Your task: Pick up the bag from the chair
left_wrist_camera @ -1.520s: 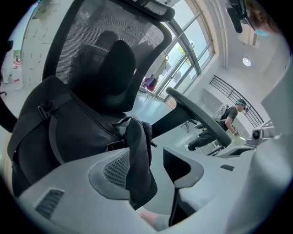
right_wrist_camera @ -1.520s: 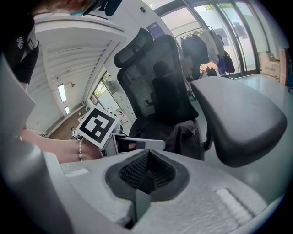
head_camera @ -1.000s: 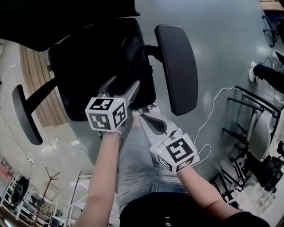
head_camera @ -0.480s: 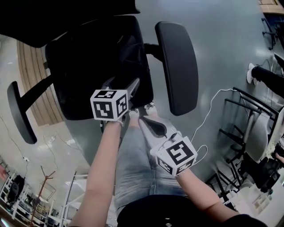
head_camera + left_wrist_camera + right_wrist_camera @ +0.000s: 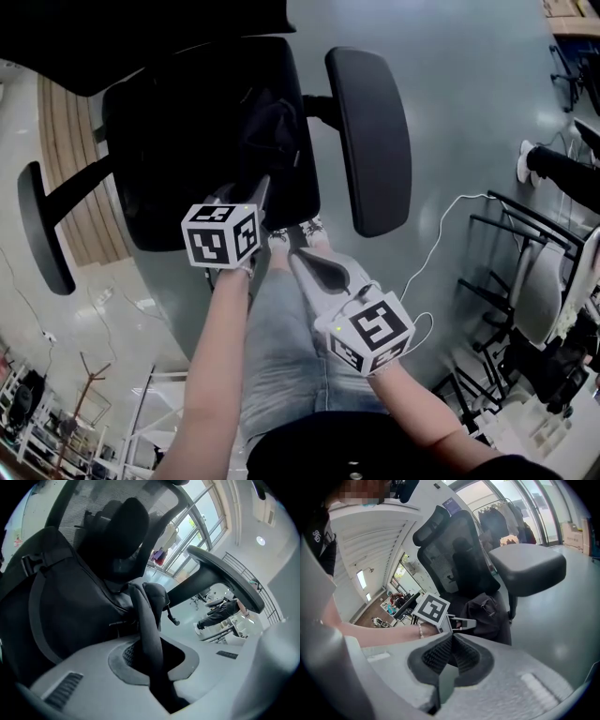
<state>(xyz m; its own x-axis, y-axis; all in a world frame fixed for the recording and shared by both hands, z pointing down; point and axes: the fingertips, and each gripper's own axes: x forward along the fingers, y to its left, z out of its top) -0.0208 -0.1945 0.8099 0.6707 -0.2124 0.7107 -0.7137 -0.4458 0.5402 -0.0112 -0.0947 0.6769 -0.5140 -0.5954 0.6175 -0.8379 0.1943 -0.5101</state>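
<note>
A black bag (image 5: 272, 131) lies on the seat of a black office chair (image 5: 169, 150), against the right side of the seat. My left gripper (image 5: 258, 190) reaches onto the seat at the bag's near end. Its jaws have just been closing, and the bag's strap (image 5: 149, 620) runs up between them, pinched by the pads. The bag's body (image 5: 70, 606) fills the left of the left gripper view. My right gripper (image 5: 298, 259) hangs back over my thigh, shut with nothing in it. The right gripper view shows the bag (image 5: 487, 611) with the left gripper (image 5: 461, 623) at it.
The chair's right armrest (image 5: 370, 141) stands close beside the bag, the left armrest (image 5: 42, 230) farther off. A white cable (image 5: 450, 220) trails on the grey floor. Black metal frames (image 5: 534, 272) and a person's leg (image 5: 558, 169) are at the right.
The left gripper's jaws stood wide apart before and have now come together on the bag's strap. The gripper dropped a little toward the seat. The right gripper stayed put.
</note>
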